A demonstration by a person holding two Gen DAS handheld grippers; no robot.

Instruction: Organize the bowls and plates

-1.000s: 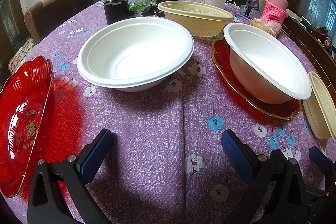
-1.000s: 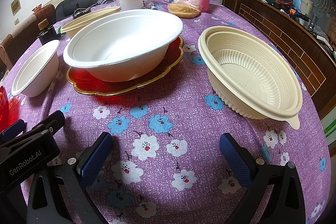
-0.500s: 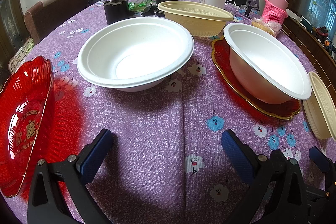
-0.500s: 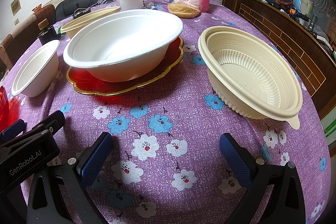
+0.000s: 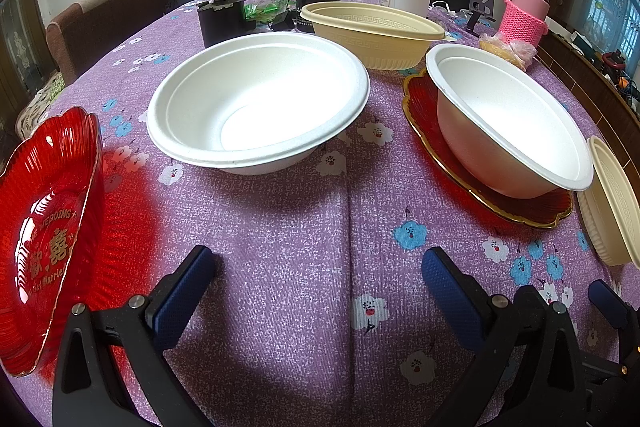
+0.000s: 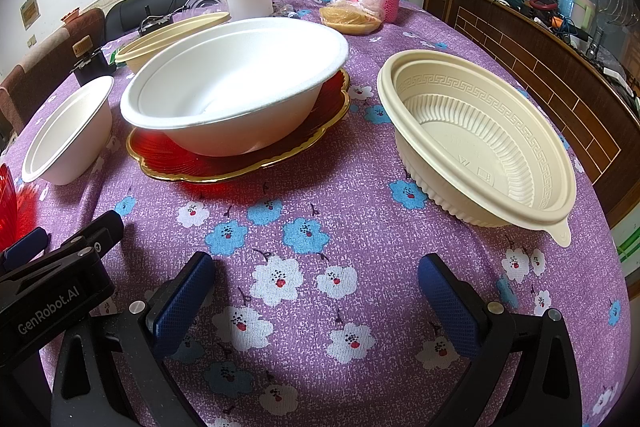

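Nothing has moved since the earlier frames: both grippers hover low over the table's near edge, left gripper (image 5: 318,287) and right gripper (image 6: 316,287) with fingers spread apart, holding nothing. One white bowl (image 5: 256,103) sits empty and upright mid-table; another white bowl (image 6: 236,83) rests tilted on the gold-rimmed red plate (image 6: 240,163). A cream bowl (image 6: 480,139) sits empty toward the right edge.

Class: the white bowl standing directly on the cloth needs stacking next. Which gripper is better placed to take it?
Probably left. The left gripper, open, faces the white bowl directly; from the right gripper that bowl lies far left.
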